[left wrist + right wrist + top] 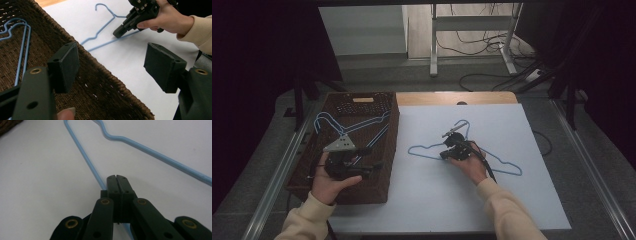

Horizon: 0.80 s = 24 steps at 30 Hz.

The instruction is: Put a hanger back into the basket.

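- Right gripper has its jaws pressed together on the bottom wire of the blue hanger, which lies flat on the white mat.
- From the grip the wire runs away ahead of the jaws in the right gripper view, then bends at the hanger's shoulder; the long axis goes across the mat, from near the basket toward the right edge.
- Left gripper stands wide open and holds nothing; it hovers over the basket's near wall.
- I judge the coming move is to carry the hanger leftward to the basket, where two more hangers already lie; the right hand has it, so the left needs only to stay clear.
- High view gives the whole hanger with its hook pointing away from the person; the right gripper view gives the pinch itself, which the hand hides from above.
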Available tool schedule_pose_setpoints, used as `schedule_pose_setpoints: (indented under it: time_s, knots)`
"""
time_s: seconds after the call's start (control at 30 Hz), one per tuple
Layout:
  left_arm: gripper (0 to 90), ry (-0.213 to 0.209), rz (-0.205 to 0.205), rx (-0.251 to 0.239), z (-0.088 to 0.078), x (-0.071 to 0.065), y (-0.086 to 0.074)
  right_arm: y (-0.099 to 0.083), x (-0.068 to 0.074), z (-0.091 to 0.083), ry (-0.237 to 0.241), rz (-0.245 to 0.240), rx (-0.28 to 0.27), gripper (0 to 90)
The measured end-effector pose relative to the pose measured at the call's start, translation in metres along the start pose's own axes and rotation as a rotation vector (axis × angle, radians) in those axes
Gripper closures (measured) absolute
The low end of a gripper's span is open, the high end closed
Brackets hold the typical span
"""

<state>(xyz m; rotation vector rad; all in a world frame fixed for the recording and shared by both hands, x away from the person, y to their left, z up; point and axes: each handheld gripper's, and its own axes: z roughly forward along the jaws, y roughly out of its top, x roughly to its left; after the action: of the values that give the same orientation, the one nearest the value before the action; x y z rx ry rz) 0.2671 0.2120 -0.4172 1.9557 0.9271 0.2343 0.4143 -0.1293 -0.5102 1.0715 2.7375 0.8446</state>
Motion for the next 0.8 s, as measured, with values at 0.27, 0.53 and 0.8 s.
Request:
schedule_pose_setpoints:
  time_s: [0.27,0.53,0.8]
  knots:
    - [27.8,0.000,-0.004,0.000,-0.001,0.001,0.000,-0.024,0.018,-0.013,0.084,-0.030,0.037,90.0]
    - [27.7,-0.006,-0.002,0.005,0.002,-0.002,0.001,-0.056,0.035,-0.031,0.130,-0.049,0.065,90.0]
    - [27.7,-0.009,0.004,0.008,0.003,-0.004,0.001,-0.071,0.039,-0.039,0.159,-0.061,0.094,90.0]
